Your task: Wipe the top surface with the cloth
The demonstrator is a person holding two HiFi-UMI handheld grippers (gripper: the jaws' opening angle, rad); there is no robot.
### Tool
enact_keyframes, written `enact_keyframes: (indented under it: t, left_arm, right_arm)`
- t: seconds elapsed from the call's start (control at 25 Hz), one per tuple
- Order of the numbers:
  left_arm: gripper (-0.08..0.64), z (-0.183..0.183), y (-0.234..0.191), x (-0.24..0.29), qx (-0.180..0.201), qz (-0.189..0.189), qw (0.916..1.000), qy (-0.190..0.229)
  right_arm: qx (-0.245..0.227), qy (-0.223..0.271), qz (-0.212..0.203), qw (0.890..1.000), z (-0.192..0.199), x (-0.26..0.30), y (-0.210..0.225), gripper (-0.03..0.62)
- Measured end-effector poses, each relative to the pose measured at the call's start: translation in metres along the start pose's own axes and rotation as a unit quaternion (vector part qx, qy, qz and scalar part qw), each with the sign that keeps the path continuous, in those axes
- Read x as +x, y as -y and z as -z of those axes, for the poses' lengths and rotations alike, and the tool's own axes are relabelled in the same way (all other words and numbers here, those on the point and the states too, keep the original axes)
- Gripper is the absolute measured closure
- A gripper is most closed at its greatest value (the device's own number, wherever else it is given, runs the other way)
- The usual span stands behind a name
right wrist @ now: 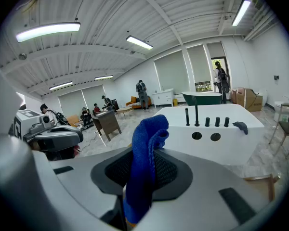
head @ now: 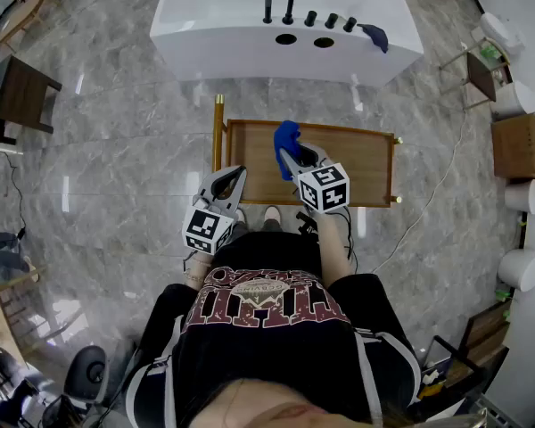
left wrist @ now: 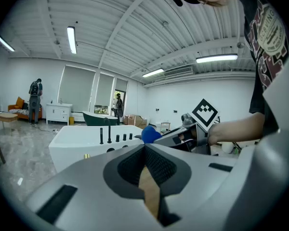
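**Wiping station, one moment: two hand-held grippers over a wooden desk**

Item 1. Dark side table (head: 18,92). It stood on the grey marble floor (head: 125,150) at the far left, well apart from the work.

Item 2. Left gripper (head: 234,175). It was held over the desk's near left corner. In its own view the jaws were pressed together with nothing between them, and only a thin tan sliver showed through the seam.

Item 3. Desk (head: 361,163). It was a low wooden top with gold-coloured posts at the corners, placed directly in front of the person, and its right half was bare.

Item 4. Right gripper (head: 296,156). It was held over the desk's left-centre part, just beside the left gripper, with its jaws clenched on the cloth.

Item 5. Cloth (head: 286,136), blue. It was pinched at its lower part, and the rest bunched upward past the jaw tips (right wrist: 147,162). From the head view it appeared to be raised off the wood, though contact could not be ruled out.

Item 6. Bathtub (head: 223,16), white. It stood beyond the desk and apart from it, with black taps (head: 290,3) along its near rim.
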State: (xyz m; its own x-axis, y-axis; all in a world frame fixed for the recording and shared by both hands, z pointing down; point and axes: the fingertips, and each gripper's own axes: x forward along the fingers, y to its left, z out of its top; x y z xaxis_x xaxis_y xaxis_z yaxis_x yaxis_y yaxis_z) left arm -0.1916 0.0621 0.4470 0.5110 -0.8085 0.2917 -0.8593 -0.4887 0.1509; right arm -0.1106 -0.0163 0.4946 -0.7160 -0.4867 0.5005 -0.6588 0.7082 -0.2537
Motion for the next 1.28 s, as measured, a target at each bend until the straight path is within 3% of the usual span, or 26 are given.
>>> enact_keyframes:
  t: [0.52,1.28]
  left_arm:
    - [0.514,0.017,-0.01,-0.013,-0.017,-0.013,0.9996,-0.019]
    - [0.514,0.043,-0.059,-0.063,-0.031,-0.065,0.9964,-0.044]
  right_arm:
    - [0.001,-0.023,-0.008,1.0,0.011,0.016,-0.004,0.486]
    - [0.005,-0.119,-0.052,0.991,0.041,0.146,-0.027,0.486]
